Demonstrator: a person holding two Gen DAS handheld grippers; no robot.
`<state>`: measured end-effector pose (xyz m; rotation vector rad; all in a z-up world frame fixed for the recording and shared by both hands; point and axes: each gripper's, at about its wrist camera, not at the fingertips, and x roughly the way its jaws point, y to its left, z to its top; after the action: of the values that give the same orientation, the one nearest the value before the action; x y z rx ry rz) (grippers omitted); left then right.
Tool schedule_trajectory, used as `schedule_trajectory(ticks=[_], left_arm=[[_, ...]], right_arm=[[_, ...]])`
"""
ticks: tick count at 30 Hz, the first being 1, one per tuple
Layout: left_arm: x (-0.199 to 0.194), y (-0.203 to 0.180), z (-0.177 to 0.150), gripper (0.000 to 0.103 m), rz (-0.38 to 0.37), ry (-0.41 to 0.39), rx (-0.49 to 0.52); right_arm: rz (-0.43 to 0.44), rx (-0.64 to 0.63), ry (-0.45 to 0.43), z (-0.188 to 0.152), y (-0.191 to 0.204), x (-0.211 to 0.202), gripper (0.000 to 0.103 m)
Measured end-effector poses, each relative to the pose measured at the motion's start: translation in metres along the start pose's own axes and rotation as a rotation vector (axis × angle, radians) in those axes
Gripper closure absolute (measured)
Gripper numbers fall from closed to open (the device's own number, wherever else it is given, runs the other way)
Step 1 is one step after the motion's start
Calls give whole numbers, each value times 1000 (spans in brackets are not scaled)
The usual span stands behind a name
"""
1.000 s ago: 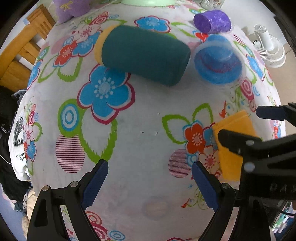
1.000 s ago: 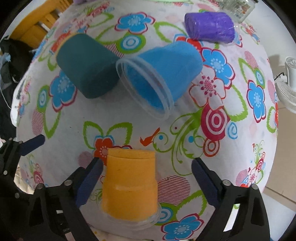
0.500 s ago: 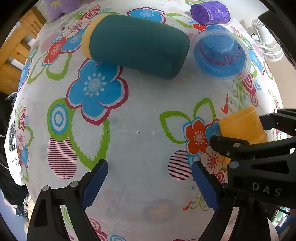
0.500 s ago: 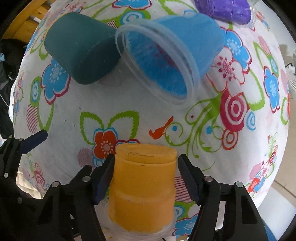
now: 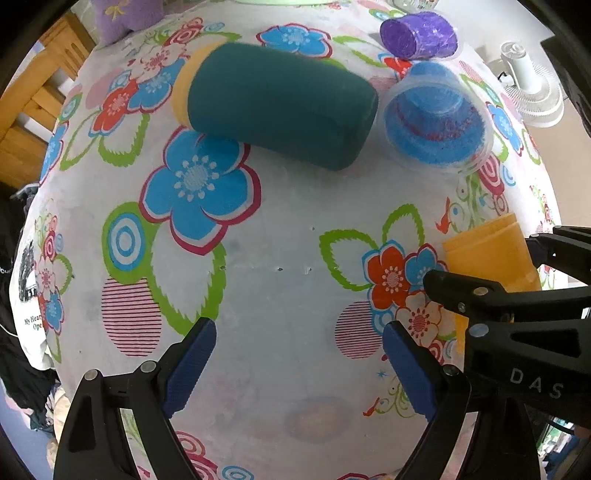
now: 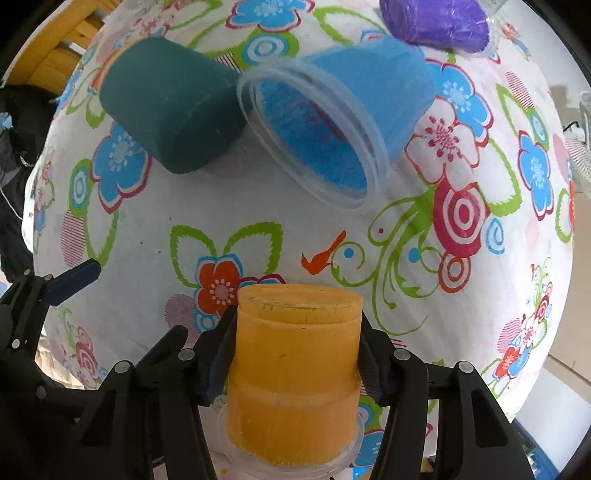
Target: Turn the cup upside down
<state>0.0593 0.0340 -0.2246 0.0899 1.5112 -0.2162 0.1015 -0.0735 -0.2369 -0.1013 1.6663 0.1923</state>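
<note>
Orange cup (image 6: 295, 373) lies with its long axis running along the right hand-held gripper (image 6: 295, 354) fingers: closed base points away from the camera toward the table centre, clear rimmed mouth toward the camera at the near table edge. Whether it rests on the cloth or is lifted just off it, cannot tell. Look: clear plastic cup with an orange fuzzy lining, stepped body, narrower band at the base end, wider transparent lip at the mouth. Right hand-held gripper is clenched on it, both blue pads (image 6: 218, 365) pressed against opposite sides of the cup's mid-body. In the left wrist view the same cup (image 5: 487, 258) shows at the right edge, partly hidden behind the black arms of the right hand-held gripper. Left hand-held gripper (image 5: 299, 365) hangs over bare cloth with fingers spread wide, nothing between them, touching nothing visible. Table (image 5: 280, 236) wears a white cloth printed with blue, red and green flowers. Farther back: dark teal cylinder (image 5: 280, 103) with a yellow end lies on its side; blue cup (image 6: 340, 122) on its side just beside it, mouth facing the near edge; purple cup (image 5: 419, 35) on its side behind that. White fan (image 5: 532, 96) on the floor beyond the table's far right.
</note>
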Motion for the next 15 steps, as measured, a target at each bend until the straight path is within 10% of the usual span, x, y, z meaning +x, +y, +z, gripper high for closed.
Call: schedule_trajectory(ticks=[15], left_arm=[[-68, -4, -7, 10, -8, -173, 120]], right_arm=[[-10, 44, -279, -41, 9, -82, 42]])
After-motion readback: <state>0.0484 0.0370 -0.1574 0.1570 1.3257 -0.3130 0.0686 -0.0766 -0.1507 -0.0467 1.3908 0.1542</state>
